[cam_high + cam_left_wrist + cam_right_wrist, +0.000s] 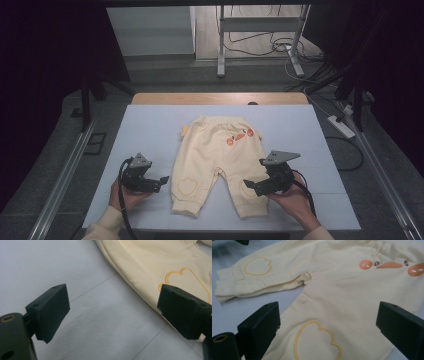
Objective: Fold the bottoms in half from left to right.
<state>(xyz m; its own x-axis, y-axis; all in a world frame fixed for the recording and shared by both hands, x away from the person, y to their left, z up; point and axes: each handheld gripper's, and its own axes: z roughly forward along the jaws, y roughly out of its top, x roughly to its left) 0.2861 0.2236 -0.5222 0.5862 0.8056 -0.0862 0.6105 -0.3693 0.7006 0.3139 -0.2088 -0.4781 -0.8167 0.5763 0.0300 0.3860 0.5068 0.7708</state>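
Both hands enter at the near edge of the worktop (150, 125), each holding one claw. Left claw (162, 180) – jaws spread wide, gripping nothing – sits just beside the outer edge of the trousers' (215, 160) left leg; in the left gripper view one jaw overlaps that leg's hem area near the heart outline (186, 280), the other is over bare worktop. Right claw (248, 186) – also spread, empty – hovers over the right leg near its cuff, with the knee outline (317, 340) between its jaws. Farther off, the trousers lie flat and spread, waistband away from the person, orange duck face (239, 136) up. Judgement: likely folding, not yet begun; no grasp made, no fold formed. All steps remain.
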